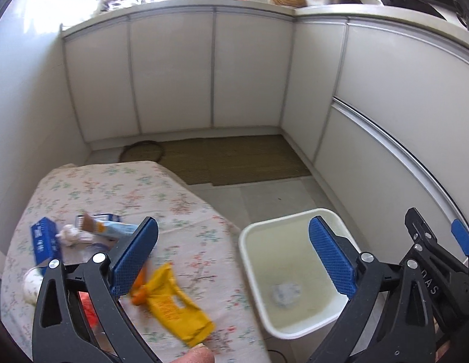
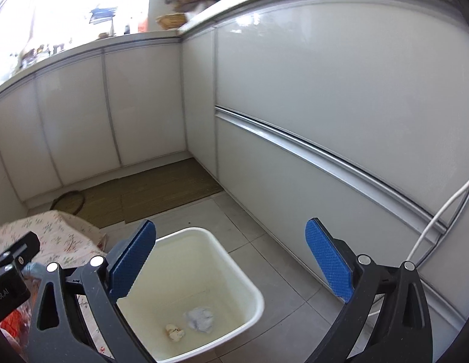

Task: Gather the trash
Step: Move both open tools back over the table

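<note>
A white trash bin [image 1: 252,239] stands on the floor beside a table with a floral cloth [image 1: 113,187]. On the cloth lie a yellow wrapper [image 1: 174,305], a blue box [image 1: 44,242], a crumpled white tissue [image 1: 69,234], a light blue packet [image 1: 119,228] and a paper cup [image 1: 31,284]. My left gripper [image 1: 234,260] is open and empty, between the wrapper and the bin. My right gripper [image 2: 231,260] is open and empty above the bin [image 2: 249,287], which holds a grey paper wad [image 2: 199,319] and a small white scrap [image 2: 174,331]. It also shows at the right edge of the left wrist view [image 1: 437,242].
White cabinet fronts [image 1: 174,72] wall in the back and the right side [image 2: 325,96]. A brown mat [image 1: 234,160] lies on the tiled floor [image 2: 280,272]. A white cable [image 2: 440,214] hangs at the right. Red trash [image 1: 89,305] lies under my left gripper.
</note>
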### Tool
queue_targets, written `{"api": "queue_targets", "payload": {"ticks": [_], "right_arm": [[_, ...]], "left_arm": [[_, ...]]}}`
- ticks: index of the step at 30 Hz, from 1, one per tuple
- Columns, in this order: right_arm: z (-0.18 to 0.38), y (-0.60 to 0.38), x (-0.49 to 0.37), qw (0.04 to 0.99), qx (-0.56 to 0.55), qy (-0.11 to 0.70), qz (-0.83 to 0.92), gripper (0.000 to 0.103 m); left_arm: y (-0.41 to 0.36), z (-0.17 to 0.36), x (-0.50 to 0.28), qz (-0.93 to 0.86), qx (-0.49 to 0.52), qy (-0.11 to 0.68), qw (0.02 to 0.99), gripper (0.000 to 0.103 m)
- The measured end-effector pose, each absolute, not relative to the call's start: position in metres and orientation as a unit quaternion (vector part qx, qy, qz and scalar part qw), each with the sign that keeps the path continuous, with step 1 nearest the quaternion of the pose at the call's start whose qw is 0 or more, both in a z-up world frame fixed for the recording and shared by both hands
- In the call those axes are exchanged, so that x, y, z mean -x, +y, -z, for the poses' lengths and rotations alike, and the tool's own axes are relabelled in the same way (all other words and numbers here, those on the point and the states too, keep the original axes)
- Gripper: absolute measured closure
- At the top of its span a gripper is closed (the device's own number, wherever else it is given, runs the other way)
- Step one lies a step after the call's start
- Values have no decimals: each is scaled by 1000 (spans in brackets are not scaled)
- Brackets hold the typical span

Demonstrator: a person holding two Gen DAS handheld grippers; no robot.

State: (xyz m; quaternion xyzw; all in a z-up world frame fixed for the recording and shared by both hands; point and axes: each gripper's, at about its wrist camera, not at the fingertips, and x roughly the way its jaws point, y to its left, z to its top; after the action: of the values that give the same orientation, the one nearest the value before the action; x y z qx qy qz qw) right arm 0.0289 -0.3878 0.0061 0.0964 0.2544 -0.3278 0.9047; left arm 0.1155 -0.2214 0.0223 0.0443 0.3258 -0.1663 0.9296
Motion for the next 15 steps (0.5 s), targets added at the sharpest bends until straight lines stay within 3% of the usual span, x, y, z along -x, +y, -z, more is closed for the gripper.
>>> {"api": "queue_targets", "payload": {"ticks": [15], "right_arm": [[-15, -296, -53, 936, -48, 243, 251, 7]], "left_arm": [[-124, -28, -113, 72, -24, 327, 942, 7]]}}
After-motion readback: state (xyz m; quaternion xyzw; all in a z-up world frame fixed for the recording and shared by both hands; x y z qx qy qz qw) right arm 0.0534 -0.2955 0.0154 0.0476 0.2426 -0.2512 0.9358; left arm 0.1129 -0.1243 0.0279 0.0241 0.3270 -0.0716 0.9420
